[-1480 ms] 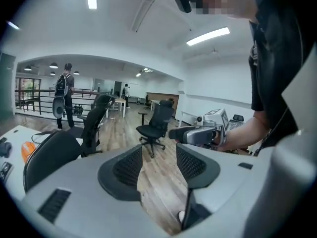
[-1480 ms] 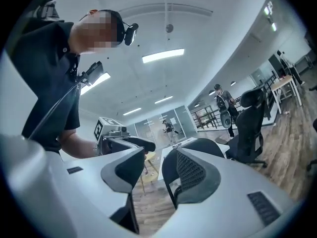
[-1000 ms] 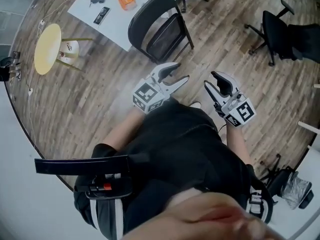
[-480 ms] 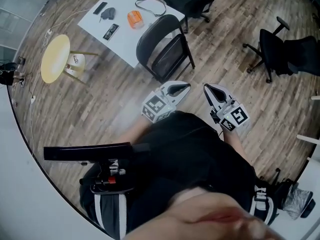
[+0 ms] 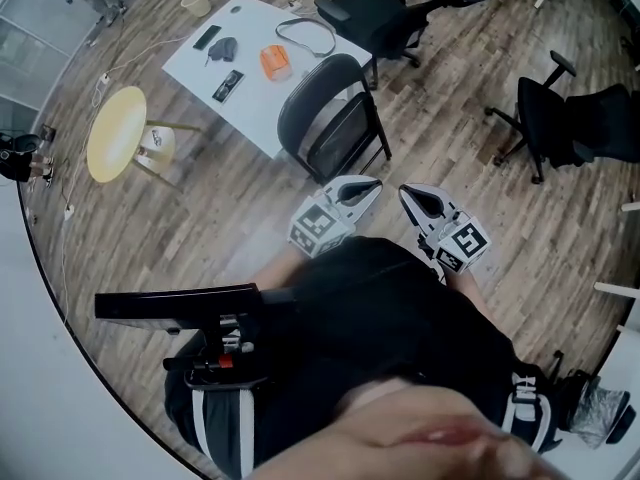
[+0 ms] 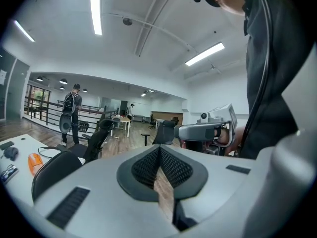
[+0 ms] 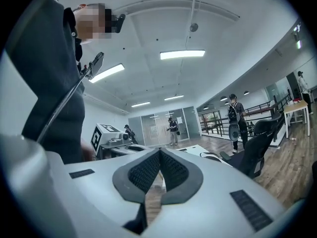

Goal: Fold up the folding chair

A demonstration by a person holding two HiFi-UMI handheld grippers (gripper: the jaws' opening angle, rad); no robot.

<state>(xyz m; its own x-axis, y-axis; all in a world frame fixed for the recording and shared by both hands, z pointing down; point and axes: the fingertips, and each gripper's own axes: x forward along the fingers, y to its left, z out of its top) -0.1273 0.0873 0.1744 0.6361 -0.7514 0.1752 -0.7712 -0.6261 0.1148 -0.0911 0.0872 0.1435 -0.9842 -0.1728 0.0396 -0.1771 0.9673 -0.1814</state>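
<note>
The black folding chair (image 5: 330,118) stands unfolded on the wood floor, against the corner of the white table (image 5: 262,108). My left gripper (image 5: 372,184) and right gripper (image 5: 406,194) are held side by side in front of my body, a short way short of the chair and touching nothing. Both are shut with nothing between the pads. In the left gripper view the chair's rounded back (image 6: 52,171) shows at lower left beyond the left gripper (image 6: 159,151), with the right gripper (image 6: 208,130) alongside. The right gripper view shows the right gripper (image 7: 159,153) shut and the left gripper (image 7: 110,139) beside it.
On the table lie an orange object (image 5: 275,61), a cable and small black items. A yellow round stool (image 5: 115,133) stands left. Black office chairs (image 5: 375,13) (image 5: 565,108) stand behind and right of the folding chair. People stand far off (image 6: 72,115).
Both grippers' jaws were open a second ago and are now shut. The folding chair now lies closer to the grippers in the head view, and the right gripper has shifted slightly toward it.
</note>
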